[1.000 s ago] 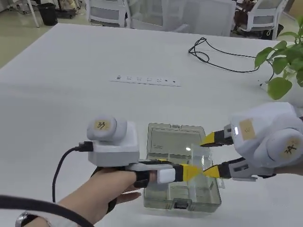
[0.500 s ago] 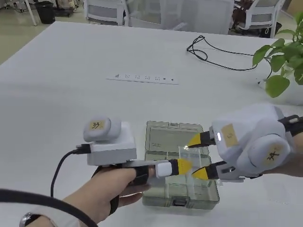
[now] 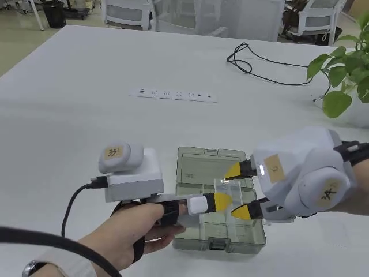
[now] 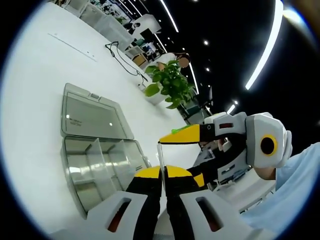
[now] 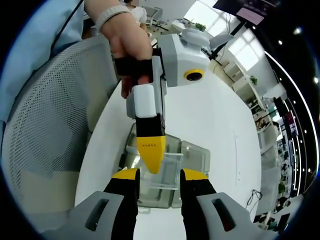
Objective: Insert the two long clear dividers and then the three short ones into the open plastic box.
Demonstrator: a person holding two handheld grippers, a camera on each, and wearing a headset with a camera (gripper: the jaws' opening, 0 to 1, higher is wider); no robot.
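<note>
The open clear plastic box [image 3: 253, 238] lies near the table's front edge, its lid [image 3: 199, 164] folded back flat. In the left gripper view the box [image 4: 75, 172] holds some dividers standing in it. My left gripper [image 3: 223, 200] is shut on a small clear divider [image 3: 229, 189], held over the box; the left gripper view has the divider's thin edge [image 4: 159, 156] rising from the left gripper [image 4: 162, 175]. My right gripper [image 3: 237, 192] is open, its yellow jaws above and below the divider. In its own view the right gripper [image 5: 160, 175] straddles the divider [image 5: 167, 172] and the left gripper's tip [image 5: 151, 150].
A white power strip [image 3: 173, 94] lies mid-table. Behind it a black cable [image 3: 259, 63] loops at the back right. A green plant [image 3: 346, 81] stands at the right edge. A black lead [image 3: 72, 205] trails from the left gripper. Chairs [image 3: 132, 11] stand beyond the table.
The right gripper has moved left toward the left gripper, so its open jaws now flank the held divider. The left gripper has shifted slightly left with the divider.
</note>
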